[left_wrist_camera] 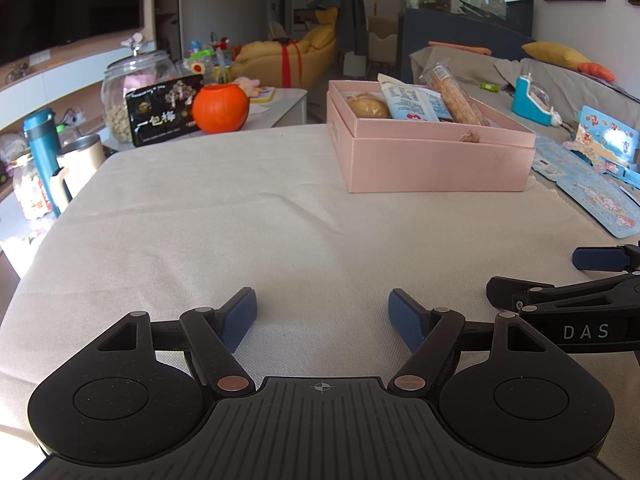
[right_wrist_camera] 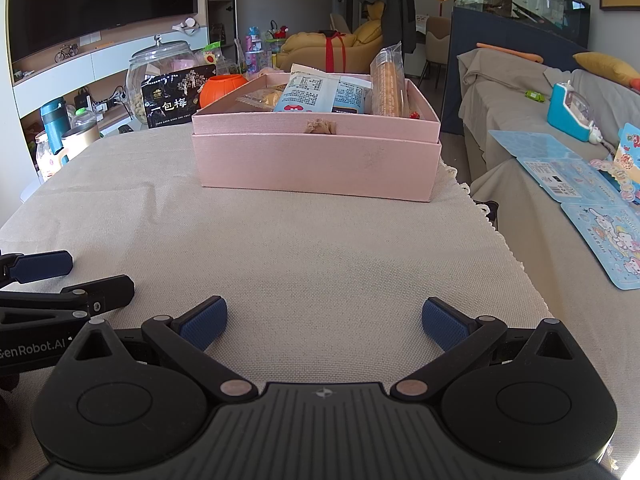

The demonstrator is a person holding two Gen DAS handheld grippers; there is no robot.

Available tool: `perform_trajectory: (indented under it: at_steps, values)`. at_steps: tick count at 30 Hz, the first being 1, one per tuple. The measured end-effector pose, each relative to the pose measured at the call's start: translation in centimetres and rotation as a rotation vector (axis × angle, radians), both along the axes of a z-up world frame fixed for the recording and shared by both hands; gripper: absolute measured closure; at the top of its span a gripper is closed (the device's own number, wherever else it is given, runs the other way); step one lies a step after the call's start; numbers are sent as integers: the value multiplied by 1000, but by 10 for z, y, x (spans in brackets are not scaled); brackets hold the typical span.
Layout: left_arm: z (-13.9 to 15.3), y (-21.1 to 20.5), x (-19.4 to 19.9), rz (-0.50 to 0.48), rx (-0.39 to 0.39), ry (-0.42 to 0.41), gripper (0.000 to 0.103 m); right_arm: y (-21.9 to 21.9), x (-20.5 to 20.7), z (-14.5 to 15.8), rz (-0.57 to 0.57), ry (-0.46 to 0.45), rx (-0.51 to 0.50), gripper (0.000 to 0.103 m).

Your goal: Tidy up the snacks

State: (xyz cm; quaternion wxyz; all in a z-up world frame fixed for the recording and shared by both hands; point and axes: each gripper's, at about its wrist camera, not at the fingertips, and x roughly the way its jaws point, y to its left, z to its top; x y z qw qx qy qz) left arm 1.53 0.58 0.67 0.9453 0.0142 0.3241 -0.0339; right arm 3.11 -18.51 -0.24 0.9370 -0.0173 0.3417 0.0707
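One pale pink rectangular cardboard box is being seen at the far side of the beige woven tablecloth, resting on its own lid. Three wrapped snacks are being counted inside it: one round golden pastry at the left, one blue-and-white packet in the middle, one long clear-wrapped biscuit stick at the right. Two grippers are being held near, side by side: the left gripper and the right gripper, both with jaws spread wide and nothing between them.
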Motion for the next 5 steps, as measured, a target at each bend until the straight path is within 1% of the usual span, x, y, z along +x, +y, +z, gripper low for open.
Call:
perform_trajectory:
  at_steps: [5]
  values:
    - [0, 0, 0, 0, 1, 1, 25, 0, 0, 0, 0, 0, 0, 0]
